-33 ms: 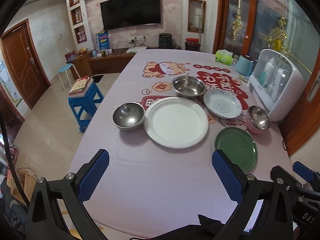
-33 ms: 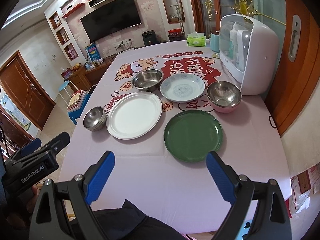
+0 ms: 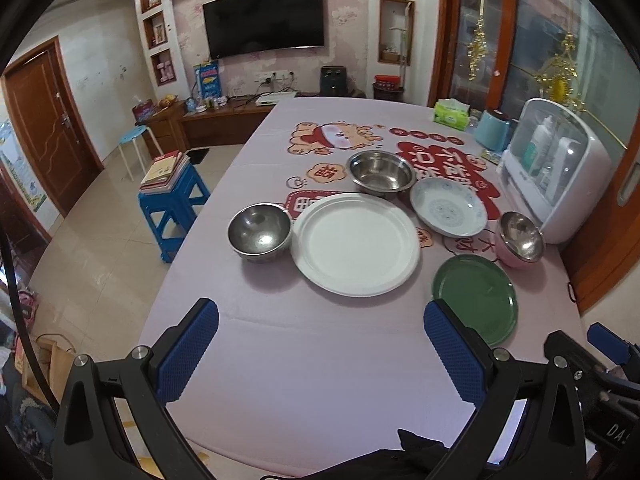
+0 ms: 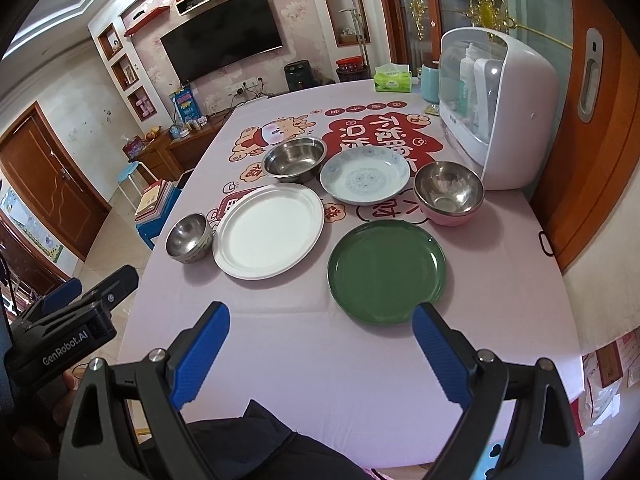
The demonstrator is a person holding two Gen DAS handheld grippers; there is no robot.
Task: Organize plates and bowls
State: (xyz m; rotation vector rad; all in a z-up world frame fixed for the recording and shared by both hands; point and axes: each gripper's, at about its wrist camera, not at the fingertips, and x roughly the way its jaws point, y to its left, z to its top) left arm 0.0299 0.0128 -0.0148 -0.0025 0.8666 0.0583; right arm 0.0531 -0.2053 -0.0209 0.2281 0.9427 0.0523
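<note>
Nothing moved: glossy green plate point(image 4: 386, 272) lies flat.

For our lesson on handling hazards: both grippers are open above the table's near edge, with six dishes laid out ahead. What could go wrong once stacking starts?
1. The green plate lies flat on the cloth; the right gripper may struggle to get a finger under its thin rim and could drag the tablecloth.
2. The pink bowl sits close beside the white cabinet; reaching for it risks a knock.
3. Steel bowls are smooth and could slip from the fingers.
</note>
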